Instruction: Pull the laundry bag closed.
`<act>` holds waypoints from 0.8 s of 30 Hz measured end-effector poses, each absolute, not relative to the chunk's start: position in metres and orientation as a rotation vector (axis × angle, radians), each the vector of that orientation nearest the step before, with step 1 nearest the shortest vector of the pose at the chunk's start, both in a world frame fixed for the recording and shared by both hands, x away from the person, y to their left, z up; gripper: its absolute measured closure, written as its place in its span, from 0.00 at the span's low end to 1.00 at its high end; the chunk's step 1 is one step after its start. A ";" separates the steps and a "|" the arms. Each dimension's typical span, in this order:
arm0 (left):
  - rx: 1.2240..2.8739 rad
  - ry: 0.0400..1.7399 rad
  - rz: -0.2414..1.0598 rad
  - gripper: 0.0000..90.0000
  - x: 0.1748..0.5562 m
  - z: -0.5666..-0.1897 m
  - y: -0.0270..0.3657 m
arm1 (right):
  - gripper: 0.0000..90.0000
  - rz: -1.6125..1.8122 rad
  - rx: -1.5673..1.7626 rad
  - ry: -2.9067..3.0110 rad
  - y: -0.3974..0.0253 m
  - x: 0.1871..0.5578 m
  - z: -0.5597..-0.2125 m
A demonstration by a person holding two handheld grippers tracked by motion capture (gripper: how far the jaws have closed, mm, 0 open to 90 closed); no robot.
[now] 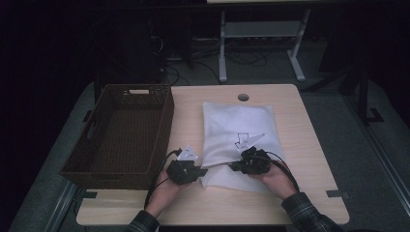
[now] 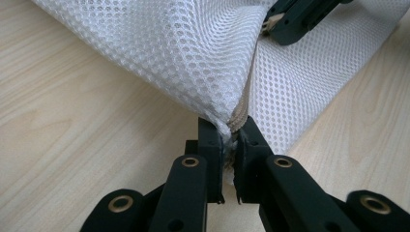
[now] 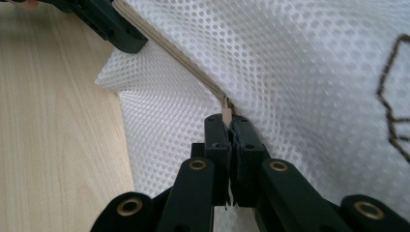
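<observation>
A white mesh bag (image 1: 238,130) lies on the light wood table, a dark outline emblem (image 1: 241,140) on its top. A beige zipper band (image 3: 179,60) runs along its lifted near edge. My left gripper (image 1: 202,170) is shut on the bag's near-left edge, with mesh and band bunched between its jaws (image 2: 231,126). My right gripper (image 1: 235,166) is shut on the beige zipper pull (image 3: 226,115) a little farther along that edge. The two grippers face each other, close together. In the left gripper view the mesh (image 2: 193,53) rises steeply from the jaws.
A dark brown woven basket (image 1: 163,126) stands on the table's left side, empty, right beside my left hand. A round cable hole (image 1: 243,97) sits at the table's far edge. Bare tabletop (image 1: 309,140) lies right of the bag. White desk legs (image 1: 222,48) stand beyond.
</observation>
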State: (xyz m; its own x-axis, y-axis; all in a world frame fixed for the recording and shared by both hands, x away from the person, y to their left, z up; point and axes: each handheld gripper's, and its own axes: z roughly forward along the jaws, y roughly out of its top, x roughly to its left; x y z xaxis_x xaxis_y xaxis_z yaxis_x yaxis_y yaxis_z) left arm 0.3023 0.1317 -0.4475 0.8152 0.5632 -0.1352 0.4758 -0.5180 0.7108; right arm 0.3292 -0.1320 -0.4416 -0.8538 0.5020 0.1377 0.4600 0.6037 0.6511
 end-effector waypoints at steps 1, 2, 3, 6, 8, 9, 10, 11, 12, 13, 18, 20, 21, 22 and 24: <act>2.210 0.760 0.148 0.92 0.302 -0.447 0.131 | 0.96 1.093 0.825 2.761 -0.134 0.330 -0.442; 2.209 0.759 0.153 0.92 0.301 -0.447 0.131 | 0.96 1.090 0.830 2.754 -0.135 0.329 -0.441; 2.208 0.759 0.152 0.92 0.301 -0.447 0.130 | 0.96 1.087 0.838 2.752 -0.137 0.329 -0.441; 2.208 0.766 0.150 0.92 0.301 -0.448 0.130 | 0.96 1.076 0.850 2.730 -0.143 0.329 -0.440; 2.208 0.770 0.149 0.92 0.302 -0.448 0.131 | 0.96 1.078 0.857 2.725 -0.145 0.330 -0.440; 2.205 0.774 0.148 0.92 0.302 -0.448 0.132 | 0.96 1.082 0.873 2.720 -0.147 0.331 -0.440; 2.201 0.774 0.148 0.92 0.302 -0.448 0.132 | 0.96 1.097 0.882 2.711 -0.152 0.332 -0.440; 2.203 0.774 0.151 0.92 0.302 -0.448 0.132 | 0.96 1.097 0.882 2.708 -0.153 0.332 -0.440; 2.204 0.773 0.153 0.92 0.302 -0.448 0.133 | 0.96 1.093 0.892 2.704 -0.154 0.332 -0.440; 2.203 0.774 0.152 0.92 0.303 -0.448 0.133 | 0.96 1.093 0.892 2.704 -0.154 0.332 -0.440; 2.203 0.781 0.155 0.92 0.303 -0.448 0.134 | 0.96 1.081 0.916 2.691 -0.162 0.333 -0.440; 2.201 0.786 0.155 0.92 0.303 -0.448 0.135 | 0.96 1.079 0.929 2.681 -0.165 0.334 -0.441; 2.202 0.787 0.154 0.92 0.303 -0.448 0.135 | 0.96 1.078 0.938 2.678 -0.167 0.334 -0.440; 2.201 0.789 0.153 0.92 0.304 -0.448 0.136 | 0.96 1.079 0.939 2.674 -0.170 0.334 -0.440; 2.201 0.792 0.153 0.92 0.304 -0.448 0.136 | 0.96 1.076 0.950 2.668 -0.173 0.333 -0.440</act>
State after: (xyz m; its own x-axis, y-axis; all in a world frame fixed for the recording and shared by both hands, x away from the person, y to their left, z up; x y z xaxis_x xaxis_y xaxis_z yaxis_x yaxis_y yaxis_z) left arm 0.3039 0.1361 -0.4481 0.7991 0.5853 -0.1377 0.4920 -0.5049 0.7092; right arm 0.3334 -0.1733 -0.4401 -0.7976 0.5904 0.1236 0.5108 0.5522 0.6589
